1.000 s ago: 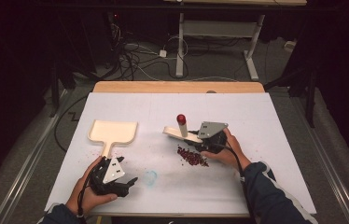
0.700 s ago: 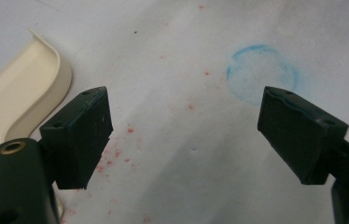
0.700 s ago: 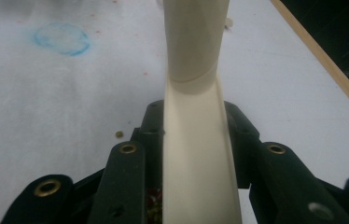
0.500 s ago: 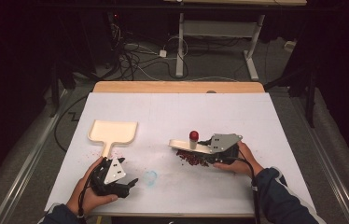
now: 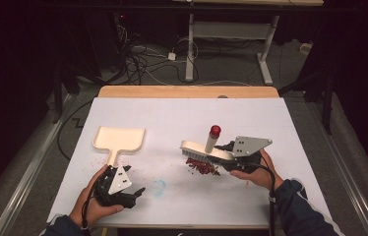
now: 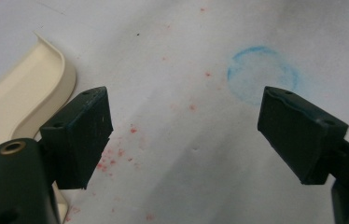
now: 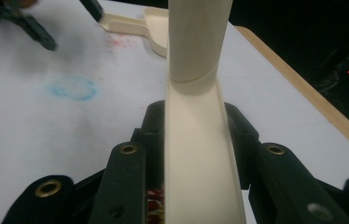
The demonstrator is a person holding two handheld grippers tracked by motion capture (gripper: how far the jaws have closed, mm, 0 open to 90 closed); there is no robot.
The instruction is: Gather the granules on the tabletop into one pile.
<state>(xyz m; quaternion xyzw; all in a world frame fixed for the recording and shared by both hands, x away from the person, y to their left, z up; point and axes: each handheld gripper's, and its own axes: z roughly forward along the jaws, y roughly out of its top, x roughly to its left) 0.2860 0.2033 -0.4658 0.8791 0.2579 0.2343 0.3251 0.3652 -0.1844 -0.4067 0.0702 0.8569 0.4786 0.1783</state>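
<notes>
The white table [image 5: 182,118] is laid out for a sweep-up job, so the tools sit to either side of the mess; the cream dustpan [image 5: 119,139] lies flat on the left, mouth facing away from the person and handle pointing back toward the left gripper [image 5: 138,191], which makes it easy to pick up. That gripper rests low on the table beside the handle, jaws spread wide with nothing between them — seemingly waiting for its turn. The right gripper [image 5: 224,160] is clamped tight on the cream brush [image 5: 204,151], jaws pressed on both sides of its back; the red-tipped handle stands up and the bristles sit over the heap of red crumbs [image 5: 202,167], right of centre, well apart from the pan. Holding it side-on like this probably lets the bristles drag the crumbs leftward; fainter red specks [image 6: 116,156] dot the table near the pan, beside a blue ring mark [image 5: 158,187].
</notes>
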